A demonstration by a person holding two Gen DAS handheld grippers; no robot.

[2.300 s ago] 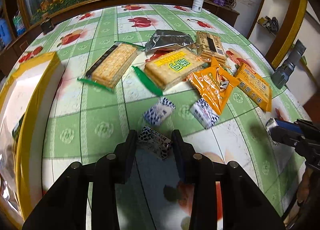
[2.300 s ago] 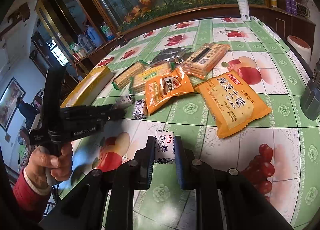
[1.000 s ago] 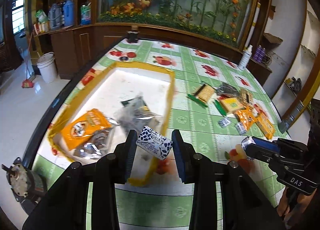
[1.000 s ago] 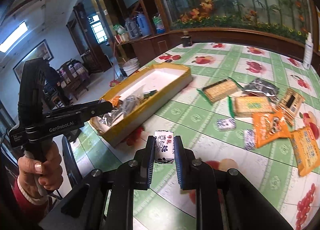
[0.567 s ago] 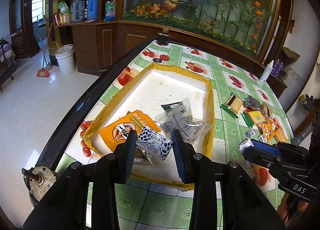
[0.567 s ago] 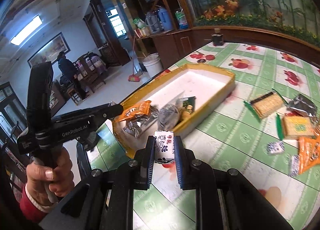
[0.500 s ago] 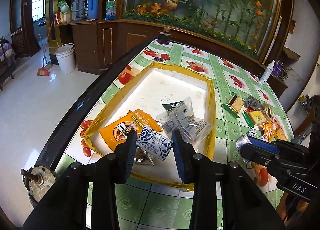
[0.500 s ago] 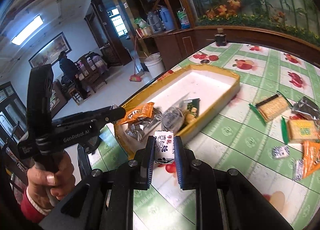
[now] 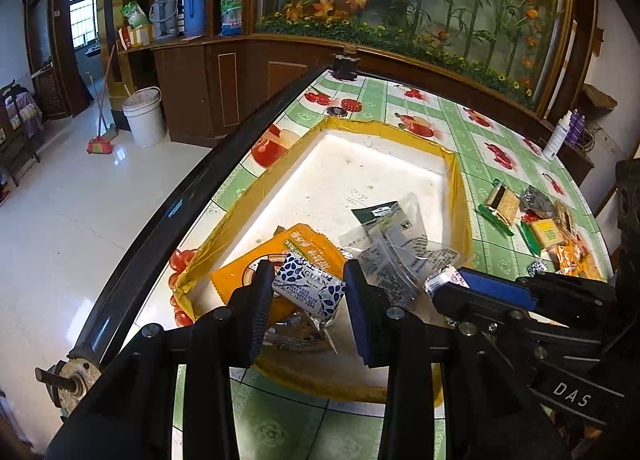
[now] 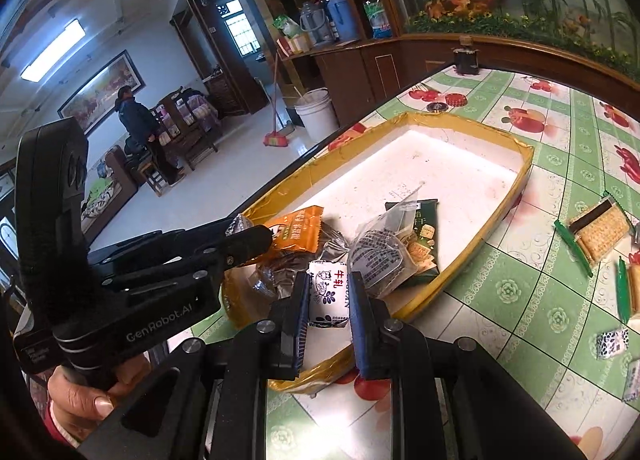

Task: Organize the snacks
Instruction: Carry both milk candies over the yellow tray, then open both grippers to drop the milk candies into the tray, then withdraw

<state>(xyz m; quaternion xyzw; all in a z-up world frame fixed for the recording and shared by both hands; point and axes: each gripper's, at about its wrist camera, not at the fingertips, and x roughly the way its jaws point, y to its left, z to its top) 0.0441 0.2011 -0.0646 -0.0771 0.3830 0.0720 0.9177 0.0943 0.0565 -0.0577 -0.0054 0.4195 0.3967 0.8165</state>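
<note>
Candies hung over the near end of the yellow-rimmed tray: my left gripper pinched the blue-patterned candy, my right gripper the white candy. Best to lower both inside the rim, then spread.

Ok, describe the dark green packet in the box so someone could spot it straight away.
Find the yellow-edged box on the green table. The green packet lies in its pile by the right wall, partly under a clear bag; it alone is dark green, picturing square crackers.

The tray sits on the table near its edge. Packets lie heaped at the tray's near end. More snacks lie on the table to its right.
</note>
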